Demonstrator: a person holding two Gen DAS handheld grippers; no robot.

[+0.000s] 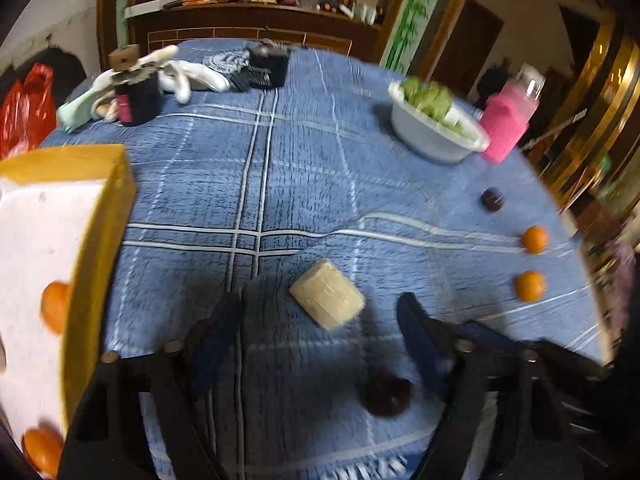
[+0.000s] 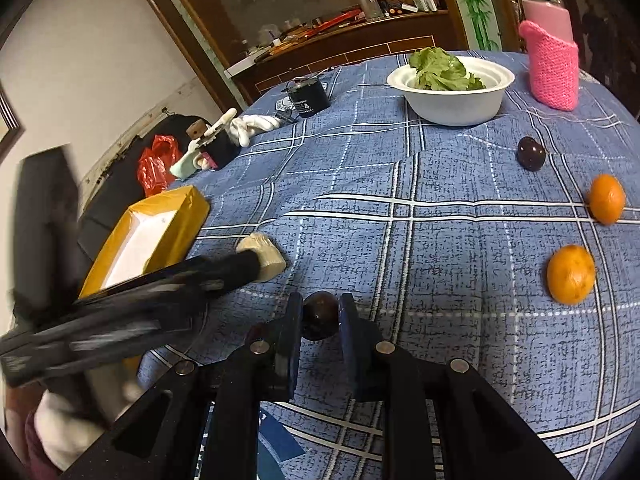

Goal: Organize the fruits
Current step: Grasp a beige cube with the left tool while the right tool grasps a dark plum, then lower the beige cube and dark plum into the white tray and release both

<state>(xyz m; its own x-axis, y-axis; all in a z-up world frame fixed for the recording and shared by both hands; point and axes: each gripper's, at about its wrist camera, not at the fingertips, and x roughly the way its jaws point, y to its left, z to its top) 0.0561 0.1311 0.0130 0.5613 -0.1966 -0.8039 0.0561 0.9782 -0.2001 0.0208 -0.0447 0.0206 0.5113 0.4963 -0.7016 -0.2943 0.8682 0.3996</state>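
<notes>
In the right wrist view my right gripper (image 2: 320, 309) is shut on a dark round plum (image 2: 320, 322) resting on the blue checked cloth. My left gripper (image 1: 320, 320) is open, and a beige block (image 1: 327, 294) lies loose on the cloth between and just ahead of its fingertips. The same plum (image 1: 386, 394) shows under its right finger. To its left stands a yellow box (image 1: 116, 208) with a white inside, holding two oranges (image 1: 54, 306). Two more oranges (image 2: 571, 274) and a second dark plum (image 2: 531, 153) lie on the cloth at the right.
A white bowl (image 2: 452, 100) of lettuce and a bottle in a pink knitted sleeve (image 2: 554, 72) stand at the far right. White gloves (image 2: 256, 124) and two dark jars (image 2: 308, 98) sit at the far side. The table edge (image 1: 576, 216) curves close past the oranges.
</notes>
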